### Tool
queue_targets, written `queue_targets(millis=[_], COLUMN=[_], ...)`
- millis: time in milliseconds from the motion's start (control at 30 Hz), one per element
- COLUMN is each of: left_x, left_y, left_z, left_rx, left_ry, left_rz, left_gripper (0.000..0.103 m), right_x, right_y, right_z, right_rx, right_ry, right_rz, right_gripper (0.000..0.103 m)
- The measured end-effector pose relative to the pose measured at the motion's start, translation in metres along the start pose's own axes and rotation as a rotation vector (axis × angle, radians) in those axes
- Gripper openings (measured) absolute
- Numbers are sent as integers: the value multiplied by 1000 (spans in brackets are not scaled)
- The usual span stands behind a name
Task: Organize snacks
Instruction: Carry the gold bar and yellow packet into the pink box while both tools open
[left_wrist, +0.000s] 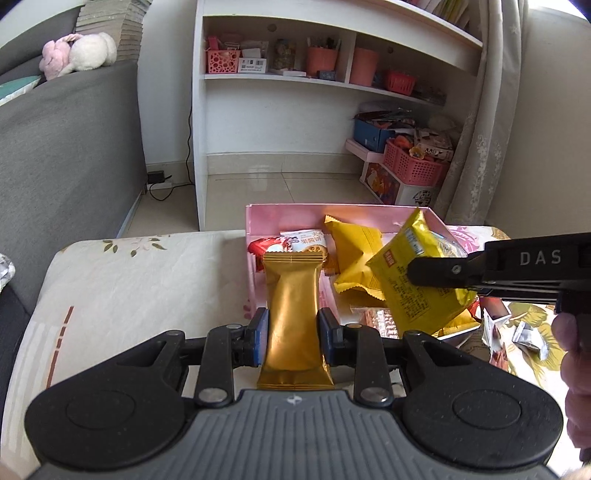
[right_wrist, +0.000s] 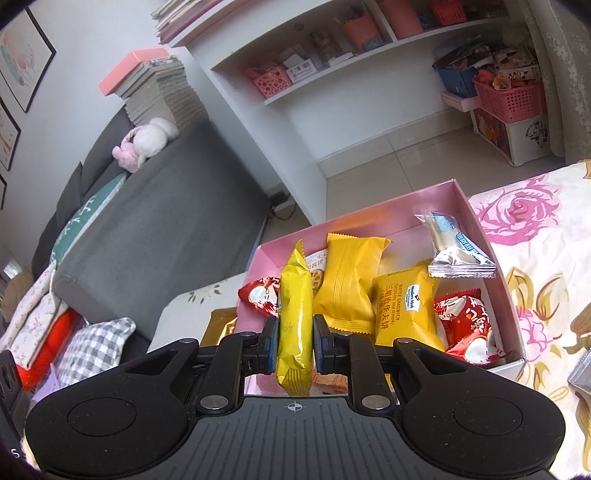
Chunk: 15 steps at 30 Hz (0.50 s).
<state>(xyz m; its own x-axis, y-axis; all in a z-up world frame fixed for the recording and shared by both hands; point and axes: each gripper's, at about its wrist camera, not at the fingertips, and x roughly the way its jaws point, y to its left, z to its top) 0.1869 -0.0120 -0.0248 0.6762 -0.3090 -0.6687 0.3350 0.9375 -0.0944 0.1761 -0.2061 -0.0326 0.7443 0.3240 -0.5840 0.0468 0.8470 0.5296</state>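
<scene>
My left gripper (left_wrist: 291, 334) pinched one gold packet (left_wrist: 293, 317); my right gripper (right_wrist: 294, 345) pinched one yellow packet (right_wrist: 294, 317). Mid-frame, the pink box (right_wrist: 476, 218) held two red packets (right_wrist: 463, 325).

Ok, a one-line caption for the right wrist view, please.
Right gripper shut on a yellow packet, held over the pink box of snacks.

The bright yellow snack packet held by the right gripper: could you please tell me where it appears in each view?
Left wrist view: bright yellow snack packet at right of centre, over the pink box.
Right wrist view: packet at lower centre, upright between the fingers.
Shared landmark: the pink box.
</scene>
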Motion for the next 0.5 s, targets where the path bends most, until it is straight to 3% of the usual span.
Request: queue_targets(millis=[400, 500], left_x=[15, 14], left_y=[-4, -8], left_z=[4, 5], left_rx=[18, 19], left_ry=[-4, -23], left_rz=[34, 52], left_gripper=[27, 34], right_x=[17, 16], right_y=[-3, -2], right_z=[2, 2], right_rx=[-4, -16], right_ry=[1, -6], right_rz=[-8, 1], right_gripper=[19, 22])
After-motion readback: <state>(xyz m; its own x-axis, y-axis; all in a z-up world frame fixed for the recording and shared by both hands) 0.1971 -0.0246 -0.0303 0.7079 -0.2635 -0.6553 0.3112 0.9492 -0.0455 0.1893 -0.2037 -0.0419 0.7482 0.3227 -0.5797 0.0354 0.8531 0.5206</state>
